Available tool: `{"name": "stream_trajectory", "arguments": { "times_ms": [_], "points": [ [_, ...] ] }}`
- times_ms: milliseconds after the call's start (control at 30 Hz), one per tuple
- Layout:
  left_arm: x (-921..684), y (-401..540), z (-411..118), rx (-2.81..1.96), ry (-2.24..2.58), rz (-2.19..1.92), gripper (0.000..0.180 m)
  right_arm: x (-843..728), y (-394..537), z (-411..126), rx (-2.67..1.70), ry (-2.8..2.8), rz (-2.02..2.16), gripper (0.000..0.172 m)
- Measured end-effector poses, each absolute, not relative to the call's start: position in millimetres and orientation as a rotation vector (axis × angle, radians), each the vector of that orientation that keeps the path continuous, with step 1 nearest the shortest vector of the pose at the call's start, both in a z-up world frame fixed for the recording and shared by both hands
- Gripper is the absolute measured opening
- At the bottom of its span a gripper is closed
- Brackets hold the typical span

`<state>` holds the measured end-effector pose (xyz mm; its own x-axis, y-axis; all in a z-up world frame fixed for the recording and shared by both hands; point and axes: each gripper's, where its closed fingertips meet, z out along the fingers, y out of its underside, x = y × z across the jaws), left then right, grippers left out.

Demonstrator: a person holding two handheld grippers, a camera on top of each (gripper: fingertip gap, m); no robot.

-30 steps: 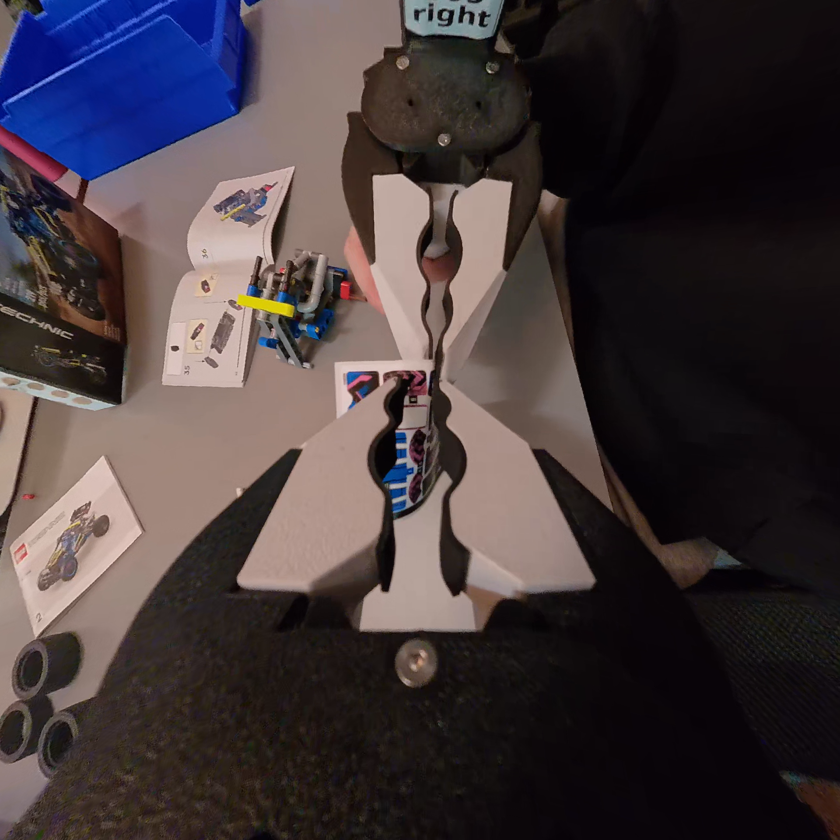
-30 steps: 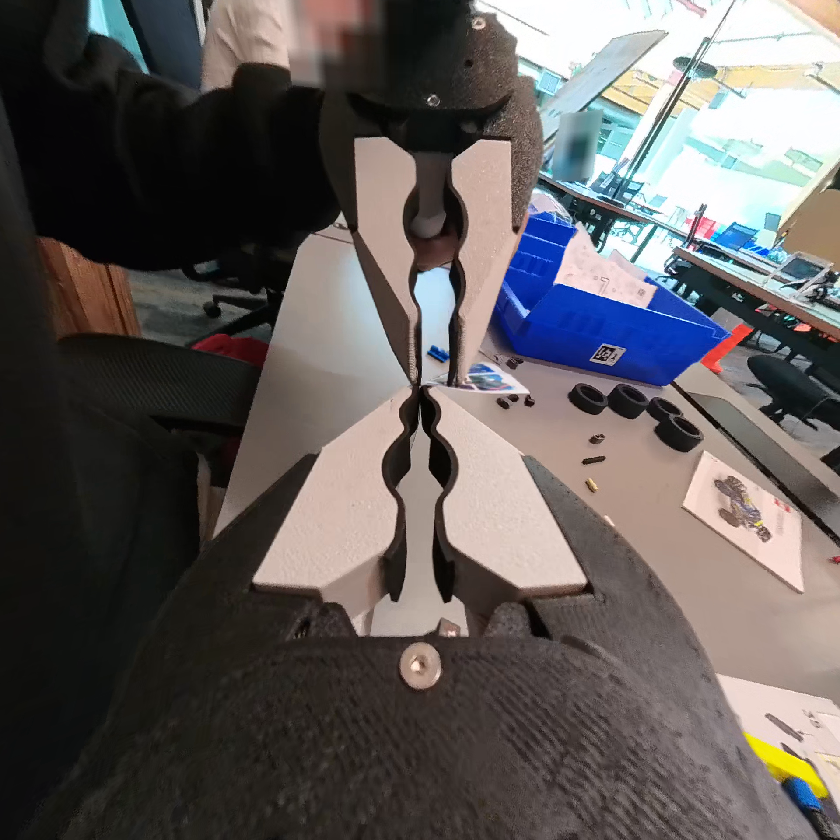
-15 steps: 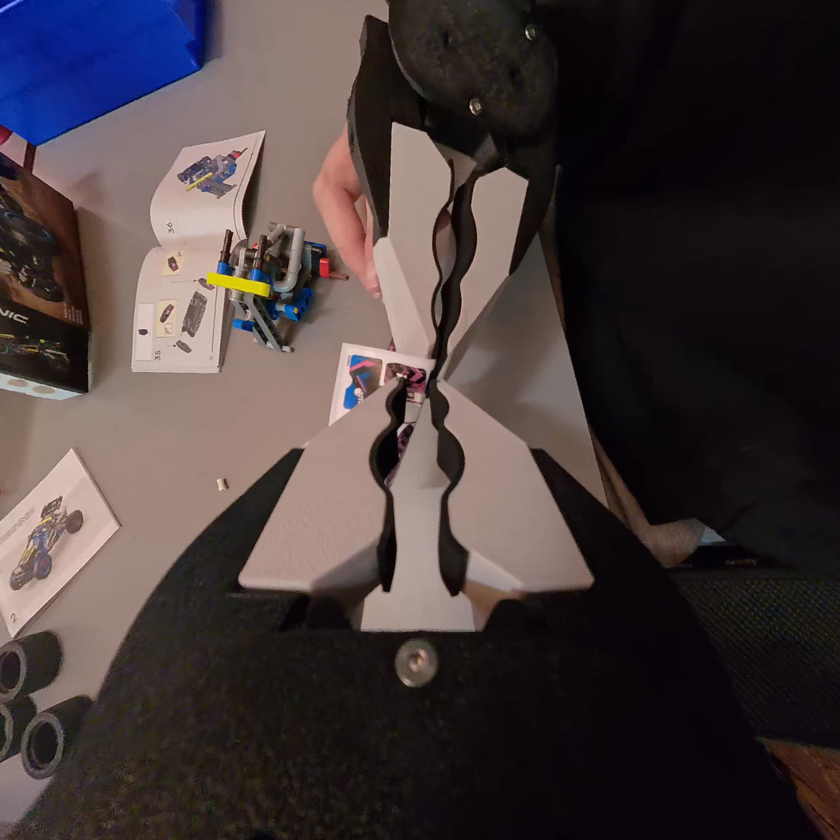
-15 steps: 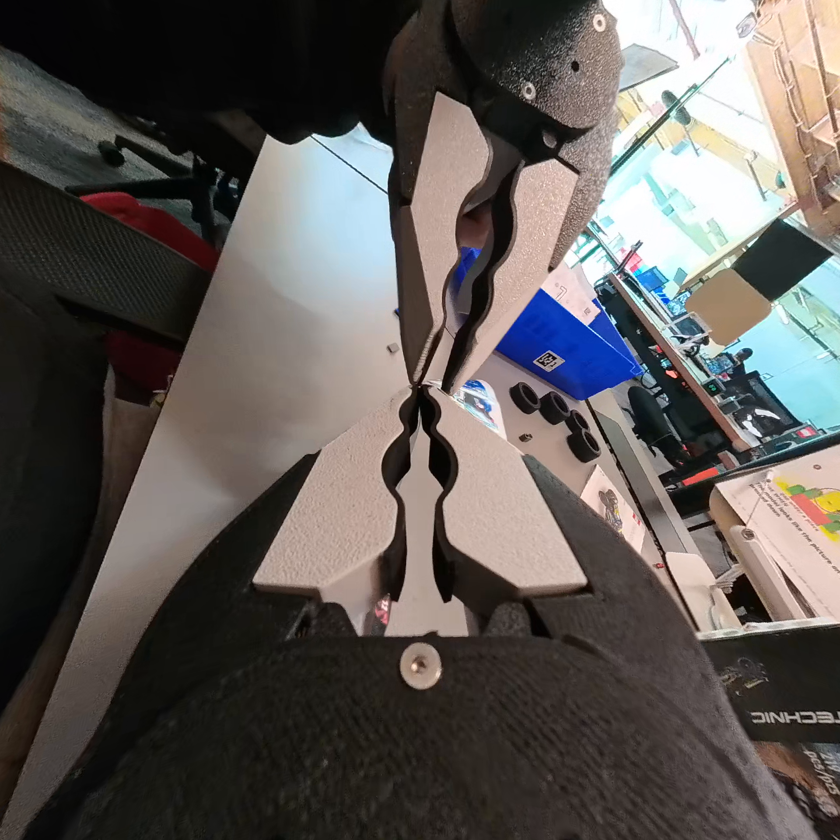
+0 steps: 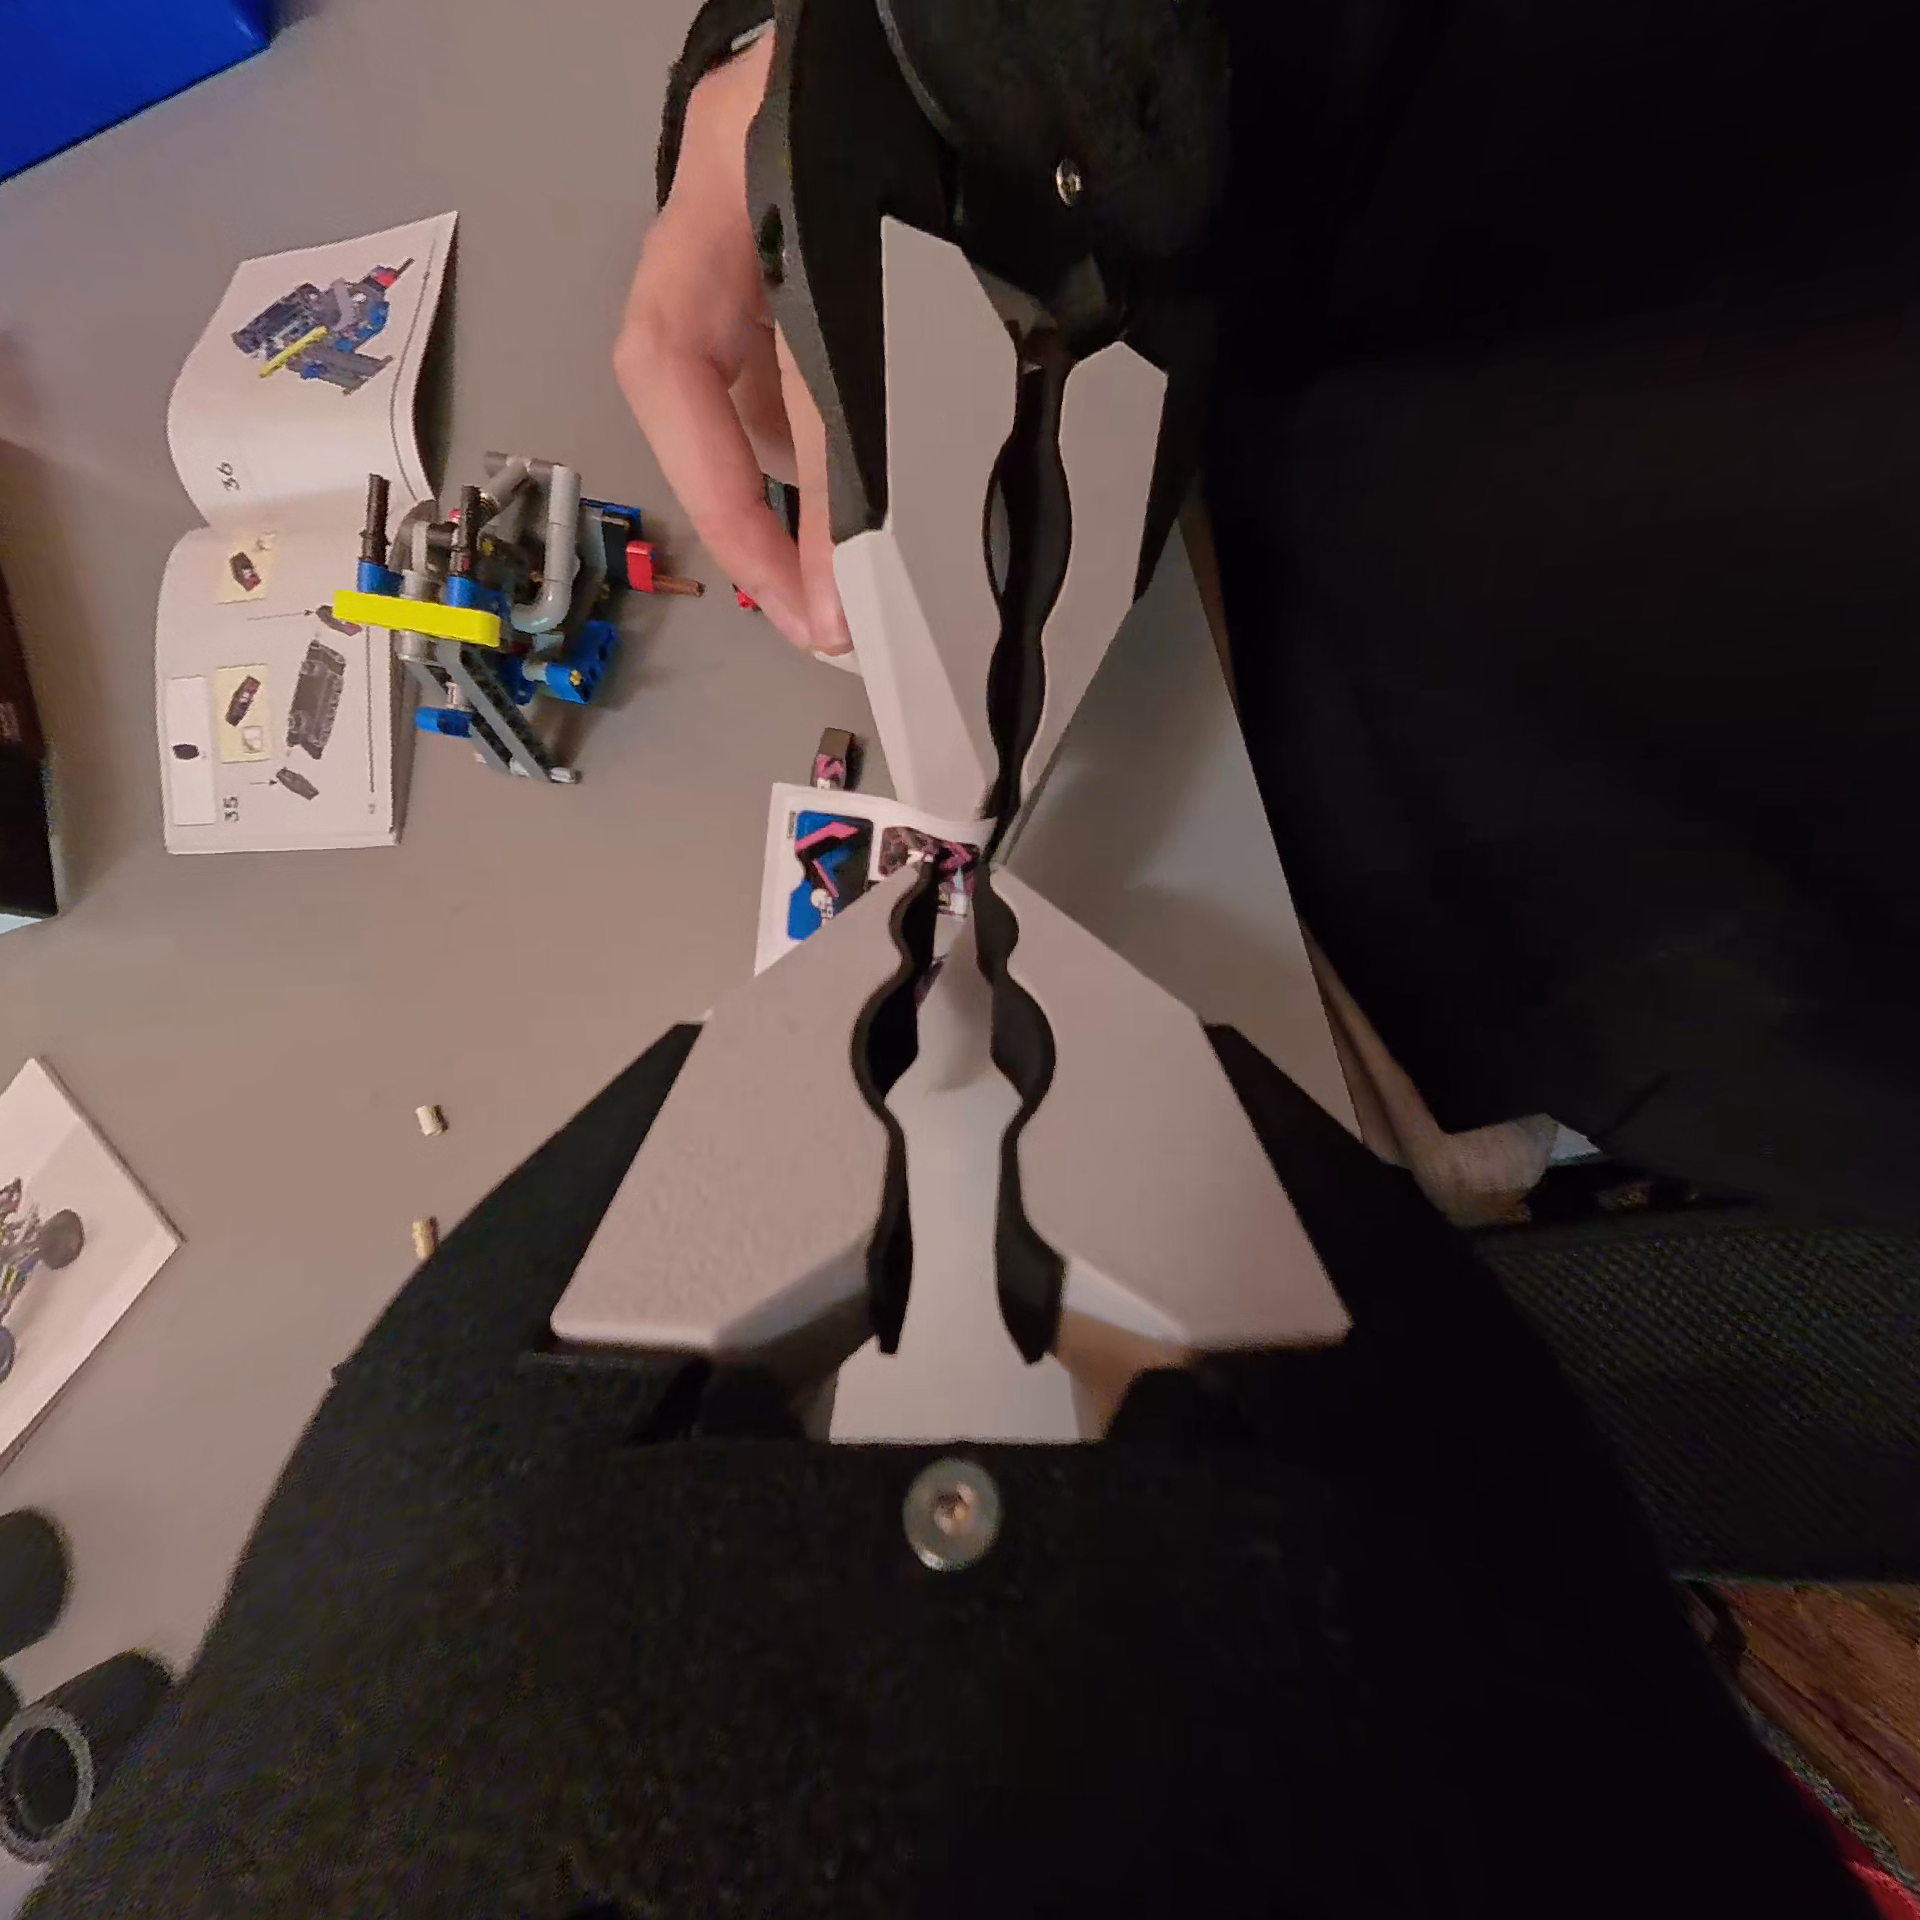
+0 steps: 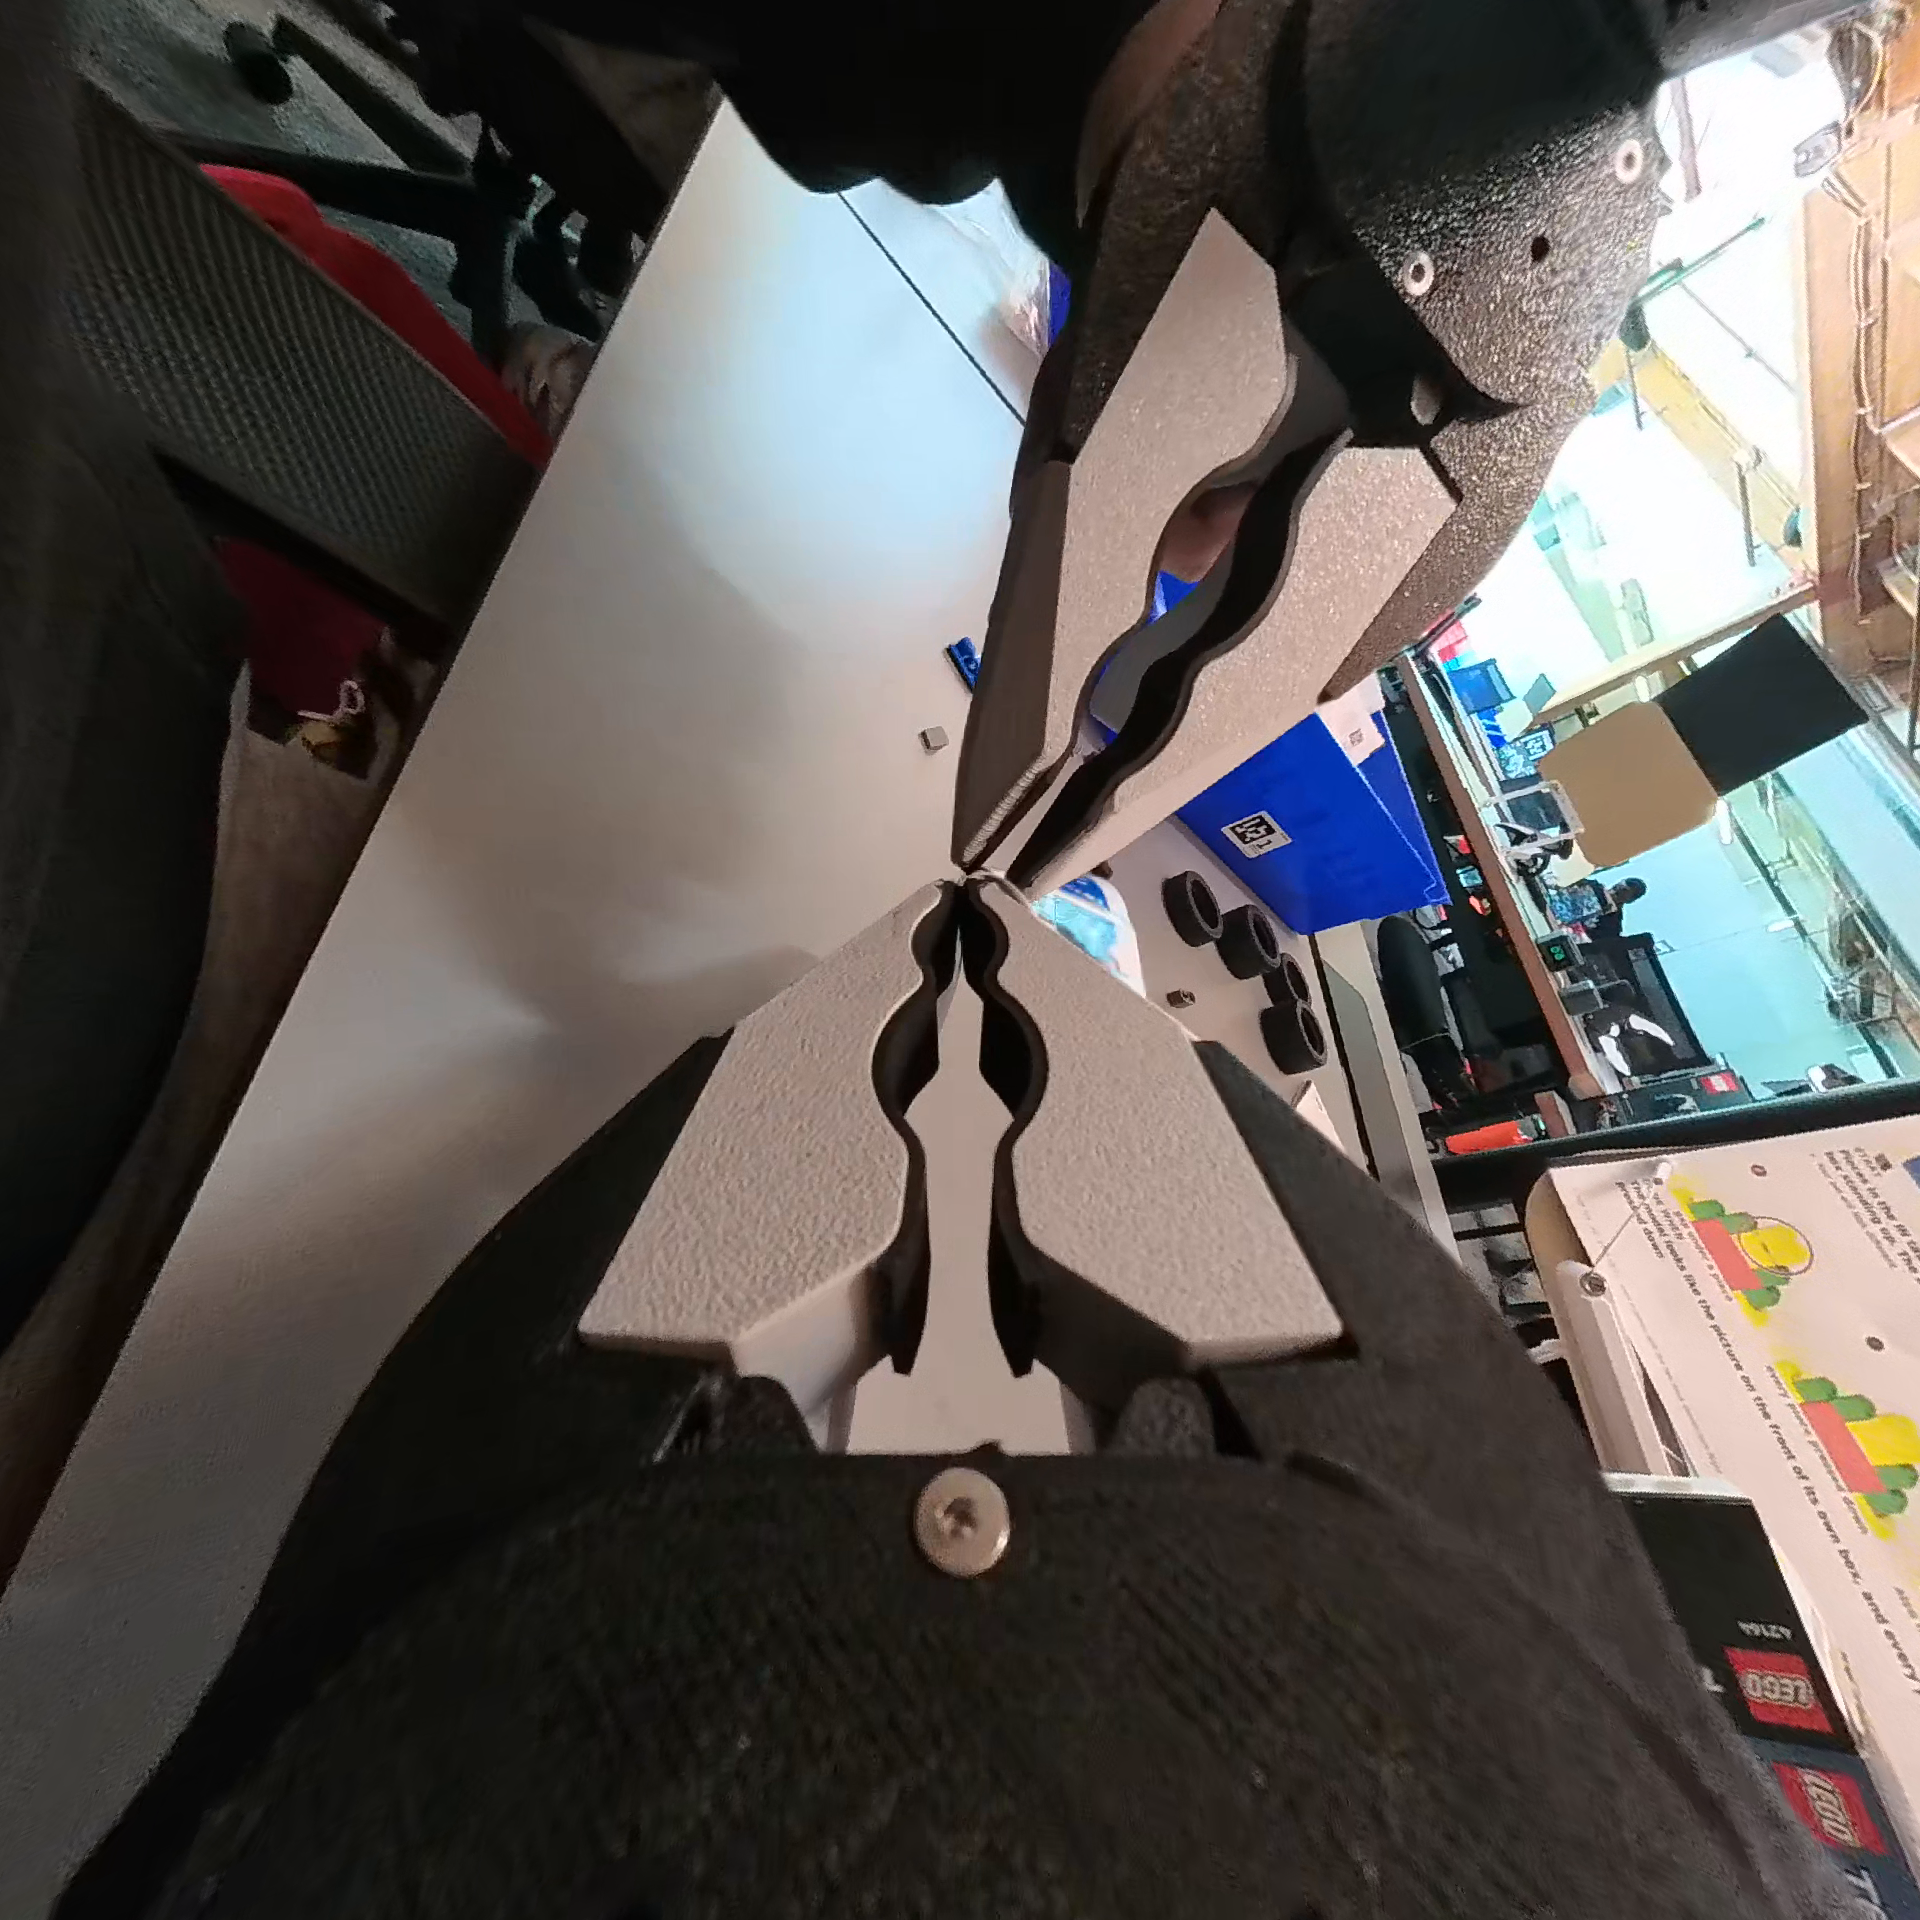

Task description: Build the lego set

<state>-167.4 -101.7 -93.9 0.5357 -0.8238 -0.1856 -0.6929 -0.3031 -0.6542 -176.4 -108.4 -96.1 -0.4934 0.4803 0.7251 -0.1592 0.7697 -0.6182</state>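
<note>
Two grippers meet above the table [image 5: 520, 987]: our right gripper [image 6: 961, 888] pinches the sticker sheet [image 5: 821, 883] with closed fingers; our left gripper [image 5: 948, 883], at 6 o'clock of it, has fingers narrowly parted.

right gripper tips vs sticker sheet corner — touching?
Touching. In the left wrist view, the right gripper has its shut tips pinched on the upturned corner of the sticker sheet, with no gap showing between them.
</note>
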Motion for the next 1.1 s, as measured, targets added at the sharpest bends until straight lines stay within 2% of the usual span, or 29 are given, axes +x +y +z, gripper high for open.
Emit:
{"name": "stream_trajectory", "arguments": {
  "times_ms": [500, 1033, 1067, 1100],
  "points": [
    [-175, -101, -91, -2.072, 1.201, -0.196, 0.000, -177, -104, -99, -0.322, -1.943, 0.869, 0.000],
    [-237, -75, -62, -1.942, 0.847, -0.054, 0.000, -227, -52, -102, -1.278, -1.692, 1.317, 0.000],
    [-242, -73, -62, -1.934, 0.817, -0.054, 0.000, -236, -46, -106, -1.343, -1.675, 1.321, 0.001],
    [-247, -72, -63, -1.929, 0.781, -0.052, 0.000, -246, -39, -111, -1.407, -1.665, 1.307, 0.014]
  ]
}}
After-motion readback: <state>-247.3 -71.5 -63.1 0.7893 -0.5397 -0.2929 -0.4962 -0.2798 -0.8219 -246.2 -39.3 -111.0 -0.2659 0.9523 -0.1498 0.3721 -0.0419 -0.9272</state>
